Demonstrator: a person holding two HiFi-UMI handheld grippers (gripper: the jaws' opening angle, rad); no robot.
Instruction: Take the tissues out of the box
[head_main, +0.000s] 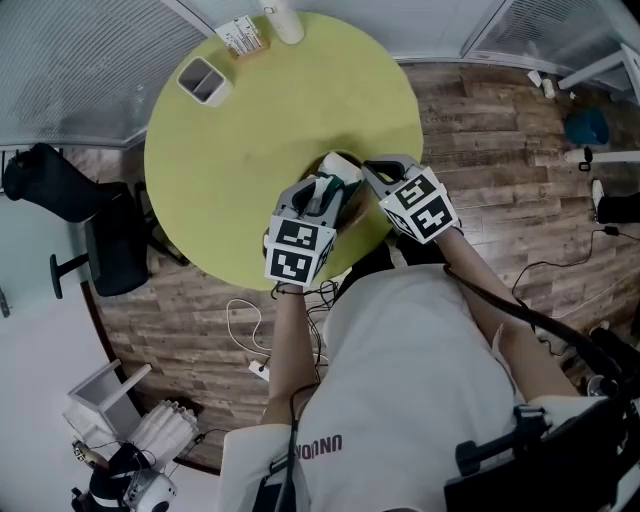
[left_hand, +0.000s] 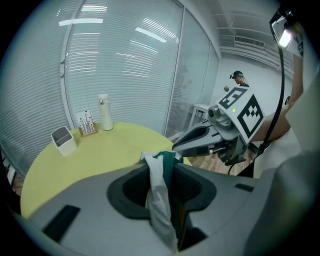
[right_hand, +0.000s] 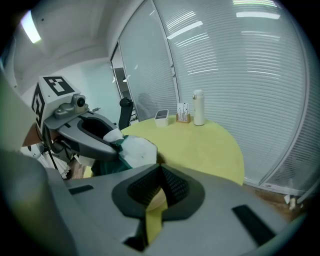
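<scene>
A round yellow-green surface (head_main: 250, 130) stands on a wood-plank floor (head_main: 500, 130), with glass walls and slatted blinds (left_hand: 125, 65) behind it.

The left tongs (left_hand: 162, 162) are closed on a white tissue (left_hand: 159, 200). It runs as a crumpled strip down between the two pads, with a fold of green material pressed in beside it. The right tongs (right_hand: 160, 167) have their jaws drawn together at the tips. Nothing shows between the pads, and only the yellow-green surface appears through the slot below them. Their tips sit right at the tissue box (head_main: 340, 165), though I cannot tell whether they touch it.

The box is white on top and green at the sides. It lies at the near edge of the surface, between the two sets of tongs and right at the tips of both. The left tongs come at it from the person's left side and the right tongs from the right.

Well apart from all this, three things stand along the far edge. A white bottle (head_main: 283, 20) stands upright, and a small card stand (head_main: 243, 37) is just beside it. A white rectangular holder (head_main: 203, 80) sits a little further round the rim. A black chair (head_main: 90, 220) stands on the floor off the left edge.
</scene>
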